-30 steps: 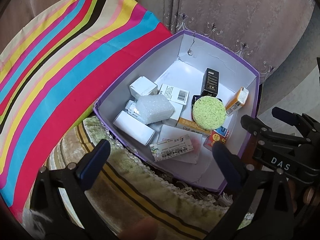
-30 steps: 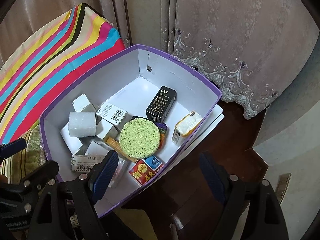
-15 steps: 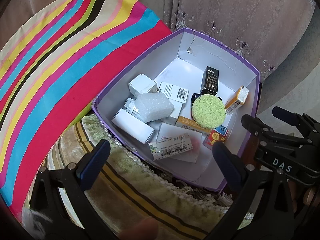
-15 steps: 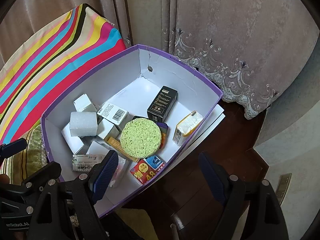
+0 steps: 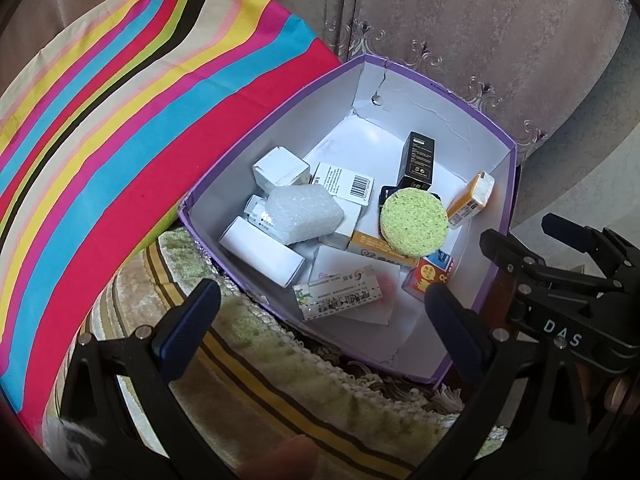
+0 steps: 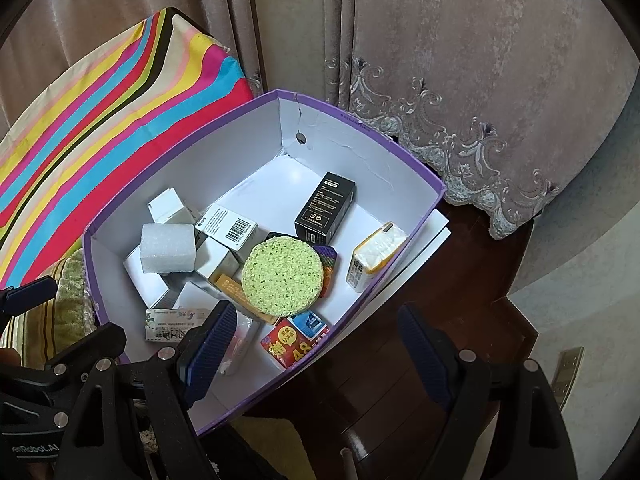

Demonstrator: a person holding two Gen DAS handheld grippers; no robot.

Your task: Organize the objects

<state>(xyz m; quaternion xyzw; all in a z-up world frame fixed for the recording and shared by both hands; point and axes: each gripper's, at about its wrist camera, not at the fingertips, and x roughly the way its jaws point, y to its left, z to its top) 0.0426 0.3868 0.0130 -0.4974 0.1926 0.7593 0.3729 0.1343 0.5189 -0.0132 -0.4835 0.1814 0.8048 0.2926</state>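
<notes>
Both grippers gape wide with nothing between the pads. Left gripper (image 5: 320, 320) hovers over the near edge of the purple box (image 5: 508, 184), one blue pad above the green fringed rug (image 5: 280, 380), the other above the box's near right corner. Right gripper (image 6: 316, 356) hangs over the box's right side, left pad above the box interior, right pad above the dark wooden table (image 6: 460, 300).

All small items sit loose inside the box, white interior. Round green sponge (image 6: 282, 276) lies near the middle on top of an orange carton (image 6: 230, 286) and a dark multicolour pouch (image 6: 328, 260). Black box (image 6: 325, 208) lies just behind the sponge. White foam block (image 6: 168, 248) rests on white cartons at the left side. Barcode box (image 6: 228, 226) sits between foam block and black box. Yellow-white carton (image 6: 374, 256) leans against the right wall. Red packet (image 6: 294, 342) lies at the near right, just in front of the sponge. Green-printed flat carton (image 5: 338, 298) lies near the front wall.

Box stands partly on the rug, partly on the table. Striped cushion (image 5: 100, 140) touches the box's left wall. Beige embroidered curtain (image 6: 460, 80) hangs behind.
</notes>
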